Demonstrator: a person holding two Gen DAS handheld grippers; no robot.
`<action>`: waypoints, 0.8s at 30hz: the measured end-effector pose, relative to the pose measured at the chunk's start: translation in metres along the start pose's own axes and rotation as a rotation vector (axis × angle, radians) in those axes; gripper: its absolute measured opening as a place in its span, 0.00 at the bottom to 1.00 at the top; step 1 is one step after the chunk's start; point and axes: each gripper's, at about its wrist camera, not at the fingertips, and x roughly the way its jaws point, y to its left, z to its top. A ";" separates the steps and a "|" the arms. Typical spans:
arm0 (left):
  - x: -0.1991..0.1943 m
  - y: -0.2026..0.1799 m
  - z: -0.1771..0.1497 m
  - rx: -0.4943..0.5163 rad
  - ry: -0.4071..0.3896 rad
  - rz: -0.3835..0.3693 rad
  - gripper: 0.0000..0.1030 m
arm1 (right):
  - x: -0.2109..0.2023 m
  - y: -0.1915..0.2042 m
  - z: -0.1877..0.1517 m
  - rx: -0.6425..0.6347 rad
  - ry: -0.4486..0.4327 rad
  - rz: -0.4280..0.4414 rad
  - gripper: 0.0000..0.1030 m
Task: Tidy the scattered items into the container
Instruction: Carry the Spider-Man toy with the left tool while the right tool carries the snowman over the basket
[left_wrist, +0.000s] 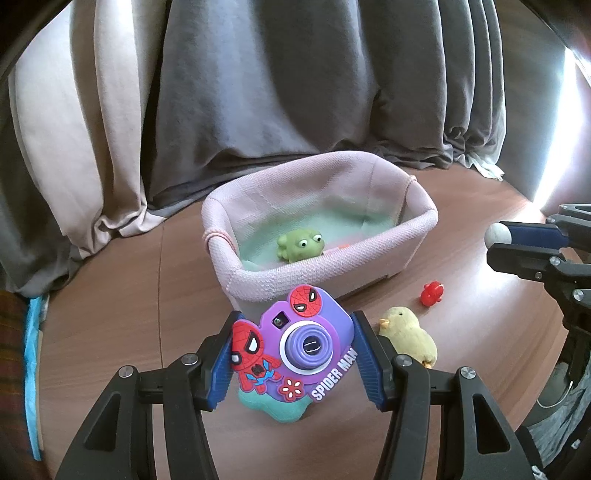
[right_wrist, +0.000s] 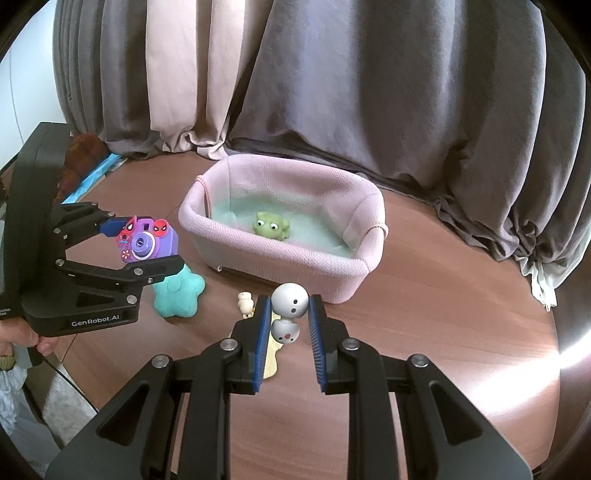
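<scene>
The left tongs (left_wrist: 295, 345) are gripping the purple toy camera (left_wrist: 308, 341) by its two sides, holding it clear of the wooden counter (left_wrist: 147, 302), in front of the pink fabric basket (right_wrist: 258, 254). The right tongs (right_wrist: 290, 312) are clamping a white snowman figure (right_wrist: 289, 301) between the blue pads (right_wrist: 261, 332), jaws set narrow. A green frog toy (right_wrist: 270, 229) is lying inside the basket. A yellow chick (left_wrist: 410, 338), a small red toy (left_wrist: 431, 293) and a teal star plush (right_wrist: 179, 291) are lying on the counter outside it.

basket (left_wrist: 402, 236) pink, mint lining | frog (left_wrist: 299, 245) green | camera (left_wrist: 306, 343) purple | chick (left_wrist: 410, 338) yellow
</scene>
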 end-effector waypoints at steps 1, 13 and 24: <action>0.000 0.000 0.001 0.000 0.000 0.001 0.52 | 0.001 0.000 0.001 -0.001 0.000 0.001 0.18; -0.003 -0.003 0.010 0.008 -0.007 0.002 0.52 | 0.004 -0.004 0.013 -0.007 -0.008 0.002 0.18; -0.001 -0.003 0.018 0.010 -0.004 0.003 0.52 | 0.005 -0.009 0.027 -0.017 -0.020 0.009 0.18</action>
